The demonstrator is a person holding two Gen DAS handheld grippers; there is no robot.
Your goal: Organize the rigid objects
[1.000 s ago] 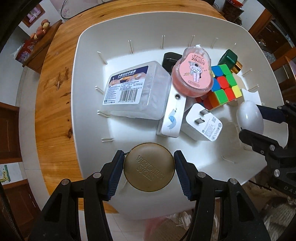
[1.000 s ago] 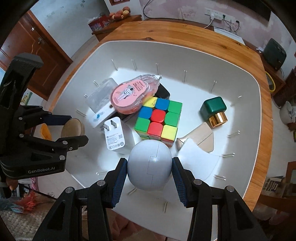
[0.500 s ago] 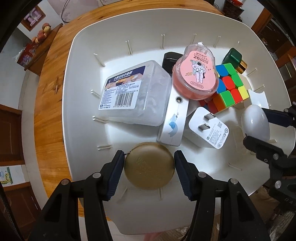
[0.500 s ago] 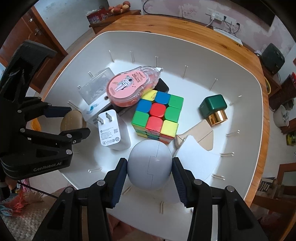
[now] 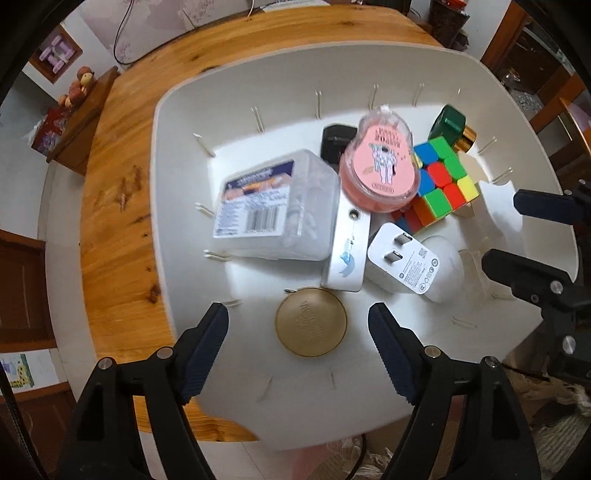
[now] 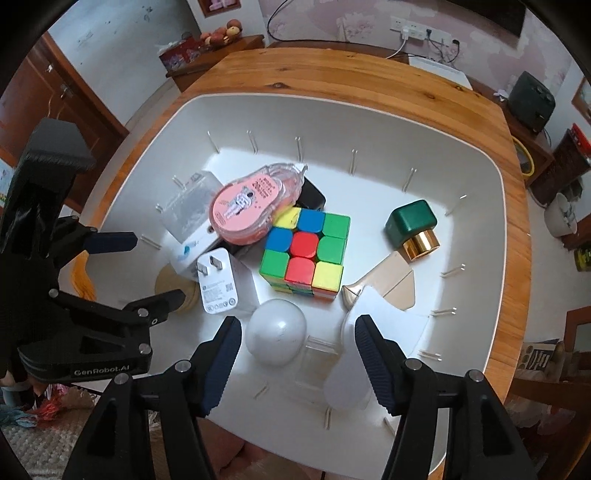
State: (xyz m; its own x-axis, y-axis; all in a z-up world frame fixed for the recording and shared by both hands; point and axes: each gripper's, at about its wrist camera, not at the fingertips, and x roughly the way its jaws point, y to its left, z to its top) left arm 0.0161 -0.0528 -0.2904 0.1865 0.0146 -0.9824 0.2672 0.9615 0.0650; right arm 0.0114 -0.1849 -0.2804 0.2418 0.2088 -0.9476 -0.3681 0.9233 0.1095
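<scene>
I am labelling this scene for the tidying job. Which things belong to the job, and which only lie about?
Job:
- white bin
- gold round tin
- white egg
- colour cube
- white plug
- pink case

Lying about:
- wooden table
- fruit
- wall socket

Soft daylight is filling both views, glaring off the white tray [image 5: 177,221] floor. Fisheye bending is curving the surface [image 6: 369,77] edges, dark vignetting is ringing the corners, and motion blur is smearing labels.

Wooden table [image 6: 369,79], bare at its edges, one large white tray [image 6: 476,236] resting directly on it
</scene>
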